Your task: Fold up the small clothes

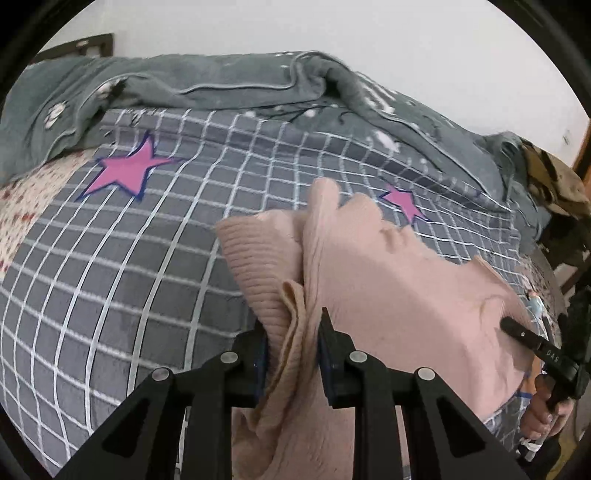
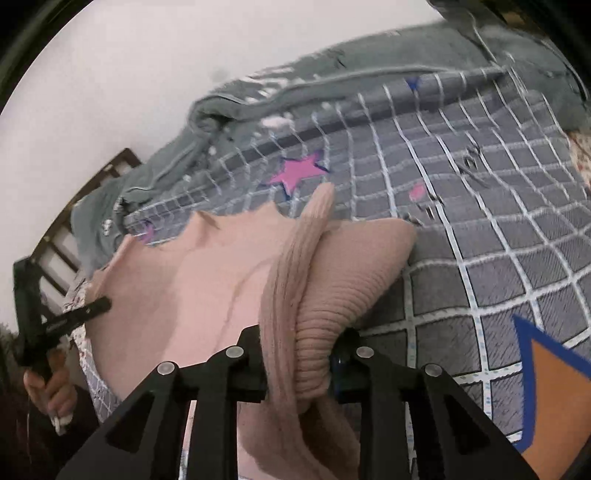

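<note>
A pink knitted garment (image 1: 388,280) hangs stretched between two hand-held tools above a bed (image 1: 110,288) spread with a grey cover of white grid lines and pink stars (image 1: 127,171). The left tool (image 1: 291,332) has its two black fingers nearly closed, pinching a bunched, ribbed edge of the knit, which folds over the left finger and trails down past the lens. The right tool (image 2: 299,339) grips the opposite ribbed edge in the same way, its fingers drawn close with a thick roll of fabric squeezed between them. From the left wrist camera, the right tool (image 1: 535,343) shows at the far right edge, its finger laid against the cloth and a person's hand (image 1: 546,410) wrapped around the handle below. From the right wrist camera, the left tool (image 2: 81,314) appears at the left edge, likewise held by a hand (image 2: 51,391). The garment's far edge reaches toward the bed's surface, though the blurred view leaves it unclear whether it touches the cover. A rumpled grey-green blanket (image 1: 221,81) with pale piping lies heaped along the back of the bed against a white wall (image 1: 369,29), and a floral patterned sheet (image 1: 26,210) shows at the bed's left side.
</note>
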`<state>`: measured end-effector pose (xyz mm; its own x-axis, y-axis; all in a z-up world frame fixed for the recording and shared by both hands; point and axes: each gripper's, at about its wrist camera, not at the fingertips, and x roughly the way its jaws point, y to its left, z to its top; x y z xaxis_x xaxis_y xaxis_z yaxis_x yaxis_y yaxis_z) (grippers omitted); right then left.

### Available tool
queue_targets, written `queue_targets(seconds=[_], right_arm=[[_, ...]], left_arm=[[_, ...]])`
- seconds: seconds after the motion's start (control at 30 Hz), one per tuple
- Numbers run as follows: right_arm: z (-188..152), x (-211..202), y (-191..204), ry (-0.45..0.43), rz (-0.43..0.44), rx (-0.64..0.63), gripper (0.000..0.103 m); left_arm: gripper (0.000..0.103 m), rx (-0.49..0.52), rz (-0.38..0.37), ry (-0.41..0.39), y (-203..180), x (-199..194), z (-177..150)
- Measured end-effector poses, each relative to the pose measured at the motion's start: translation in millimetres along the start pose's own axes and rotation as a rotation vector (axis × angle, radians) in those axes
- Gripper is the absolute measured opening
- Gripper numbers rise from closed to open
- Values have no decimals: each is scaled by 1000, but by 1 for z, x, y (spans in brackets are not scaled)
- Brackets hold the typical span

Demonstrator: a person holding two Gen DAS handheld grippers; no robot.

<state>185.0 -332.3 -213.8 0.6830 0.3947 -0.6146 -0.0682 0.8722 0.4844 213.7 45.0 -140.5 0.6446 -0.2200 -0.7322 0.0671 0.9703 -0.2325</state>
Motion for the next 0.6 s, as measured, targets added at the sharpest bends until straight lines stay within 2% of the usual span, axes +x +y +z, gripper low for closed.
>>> queue_targets(seconds=[0.2, 0.27, 0.33, 0.4, 0.47, 0.53, 0.57, 0.6], right_arm=[[12, 15, 5, -37, -79, -61, 39], [17, 22, 0, -11, -83, -58, 43], [22, 31, -5, 21, -70, -42, 44], [25, 37, -11, 44, -55, -30, 51], [29, 46, -13, 69, -36, -22, 57], [39, 58, -13, 131, -32, -26, 58], [44, 62, -11, 154, -32, -37, 57], [50, 66, -8, 162, -37, -56, 49]], left_arm=[[27, -41, 16, -10, 13, 19, 4], [33, -36, 0, -3, 15, 30, 6], [44, -35, -6, -1, 16, 41, 10], [53, -43, -22, 5, 18, 54, 14], [53, -37, -20, 34, 17, 65, 19], [51, -22, -7, 38, 16, 70, 22], [47, -18, -3, 28, 17, 72, 23], [38, -21, 1, 17, 18, 73, 23]])
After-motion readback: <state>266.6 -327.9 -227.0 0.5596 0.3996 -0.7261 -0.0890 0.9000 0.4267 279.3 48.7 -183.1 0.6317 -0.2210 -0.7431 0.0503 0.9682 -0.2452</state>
